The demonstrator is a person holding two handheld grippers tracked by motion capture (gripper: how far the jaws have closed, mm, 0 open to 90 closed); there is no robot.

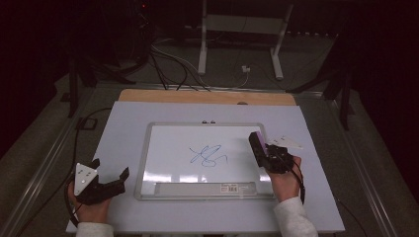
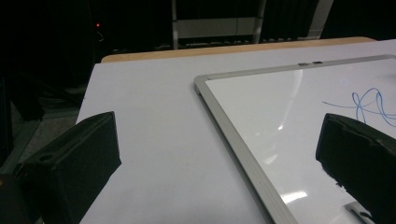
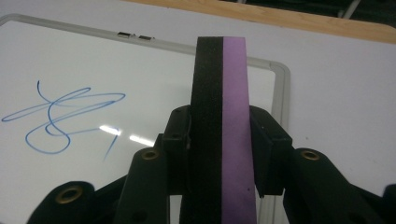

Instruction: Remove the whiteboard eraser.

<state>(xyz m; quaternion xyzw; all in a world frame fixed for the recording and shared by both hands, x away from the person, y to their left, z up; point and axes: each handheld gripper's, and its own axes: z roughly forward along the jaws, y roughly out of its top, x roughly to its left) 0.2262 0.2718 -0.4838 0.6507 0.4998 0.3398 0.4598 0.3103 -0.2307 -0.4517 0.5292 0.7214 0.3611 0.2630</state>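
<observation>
Your right gripper [image 1: 258, 143] is clamped on the eraser [image 3: 223, 121], a block with a black felt side and a purple side, which stands up between the jaws and juts out well past their tips. In the right gripper view the whiteboard [image 1: 148, 148] lies under and ahead of that claw, and the blue scribble [image 3: 65, 116] sits off to the felt side of the eraser, near but not touching it. In the high view the eraser hangs over the board's right-hand part with the blue scribble beside it toward the middle. You look to be at the carrying-in step: the eraser is held and brought over the board, but the wipe is not yet begun, since the mark is whole. Next you would need to tip the claw so the black felt faces down, lower it until it lies flat on the board, then sweep it across the scribble with steady pressure. Your left gripper [image 1: 111, 175] rests with its jaws spread wide and nothing between them, on the table [image 2: 154, 116] just outside the board's left frame; it could hold that frame steady if the board slides.
</observation>
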